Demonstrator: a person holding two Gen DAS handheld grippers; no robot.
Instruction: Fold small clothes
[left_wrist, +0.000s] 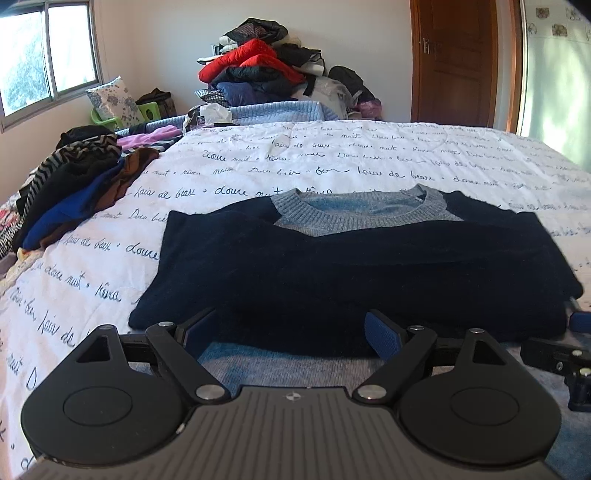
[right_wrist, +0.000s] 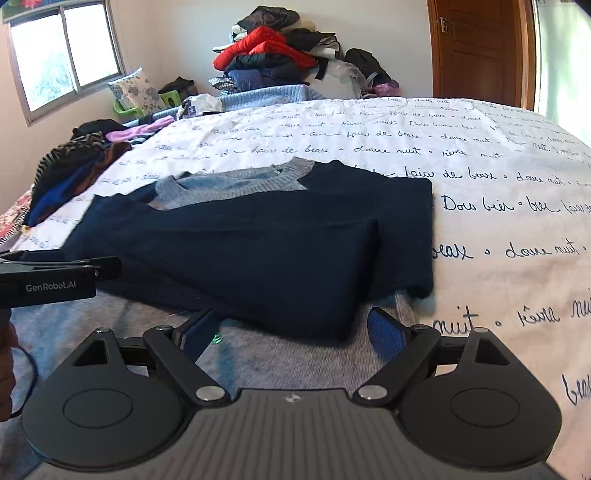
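The sweater (left_wrist: 354, 258), navy sleeves folded across its grey body, lies flat on the bedspread (left_wrist: 258, 162) near the bed's front edge. The left gripper (left_wrist: 291, 328) and right gripper (right_wrist: 295, 328) hover spread over the grey hem, pinching nothing. Judgement: grip both hem corners evenly and lift together, carrying the hem squarely toward the collar (left_wrist: 354, 210).
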